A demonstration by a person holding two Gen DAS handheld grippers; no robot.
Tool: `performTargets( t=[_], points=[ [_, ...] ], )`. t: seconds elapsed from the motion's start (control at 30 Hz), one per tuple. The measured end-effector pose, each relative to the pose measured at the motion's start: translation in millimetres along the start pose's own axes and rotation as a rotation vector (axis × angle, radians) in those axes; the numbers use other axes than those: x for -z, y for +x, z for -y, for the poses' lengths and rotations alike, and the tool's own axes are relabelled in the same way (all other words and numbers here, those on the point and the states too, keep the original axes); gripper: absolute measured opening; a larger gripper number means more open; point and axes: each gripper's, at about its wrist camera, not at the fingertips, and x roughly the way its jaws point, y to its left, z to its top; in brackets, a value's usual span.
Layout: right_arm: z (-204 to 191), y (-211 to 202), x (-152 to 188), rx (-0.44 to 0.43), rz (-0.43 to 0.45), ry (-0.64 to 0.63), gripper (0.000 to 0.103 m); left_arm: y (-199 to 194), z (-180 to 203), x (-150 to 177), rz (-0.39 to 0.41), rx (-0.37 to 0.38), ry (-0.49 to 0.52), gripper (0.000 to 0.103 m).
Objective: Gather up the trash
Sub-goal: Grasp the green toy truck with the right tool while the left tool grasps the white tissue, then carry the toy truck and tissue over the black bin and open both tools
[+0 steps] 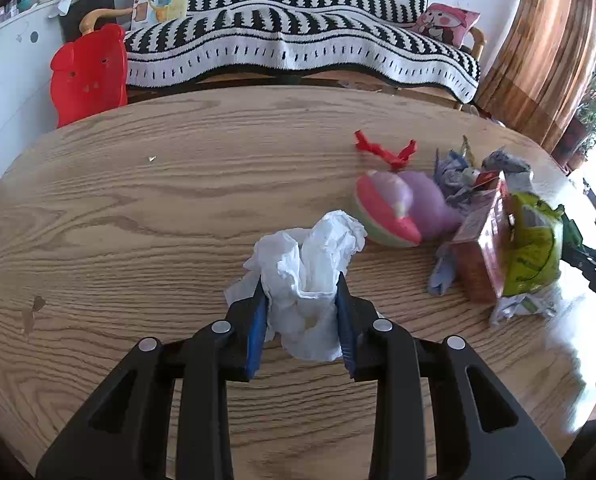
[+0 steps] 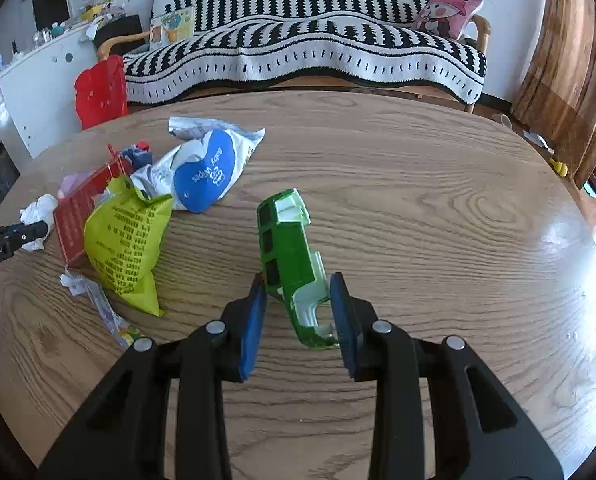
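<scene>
Both hand-held grippers, partly closed, each on 1 item above the desk [image 1: 137, 208].

Left hand-held gripper [image 1: 301, 312]: the jaws stand narrow and the 2 blue pads press into a crumpled white tissue [image 1: 310, 272], which bulges out ahead of and below the pads. The grip looks secure, but the loose lower fold hangs toward the desk; a straight lift, without dragging, should keep it from catching on the wood.

Right hand-held gripper [image 2: 298, 308]: jaws likewise narrow, closed on the near end of a green plastic piece [image 2: 287, 248] shaped like a toy vehicle shell. Its far end reaches ahead and to the left of the pads. The hold is off-centre, so the piece may pivot; it should be carried level and slowly.

Remaining trash lies to the left of the right gripper: a yellow-green bag [image 2: 125, 240], a red box [image 2: 73, 216] and a wipes pack [image 2: 205, 172], touching one another in a heap. No bin appears in either view, so the drop-off place cannot be told.
</scene>
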Motion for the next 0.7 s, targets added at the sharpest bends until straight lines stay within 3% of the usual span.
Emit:
performTargets(
  t=[0.23, 0.43, 0.57, 0.7],
  points=[
    [-2, -38, -6, -0.057, 0.108, 0.087, 0.033, -35, 28, 2, 0.084, 0.085, 0.008, 0.03],
    [7, -107, 13, -0.081, 0.255, 0.149, 0.033, -80, 82, 14, 0.153, 0.167, 0.054, 0.03],
    [29, -155, 47, -0.042, 0.307, 0.153, 0.033, -103, 159, 14, 0.135, 0.292, 0.157, 0.03],
    [91, -205, 105, 0.002, 0.327, 0.271, 0.033, -132, 262, 28, 0.116, 0.443, 0.316, 0.03]
  ],
)
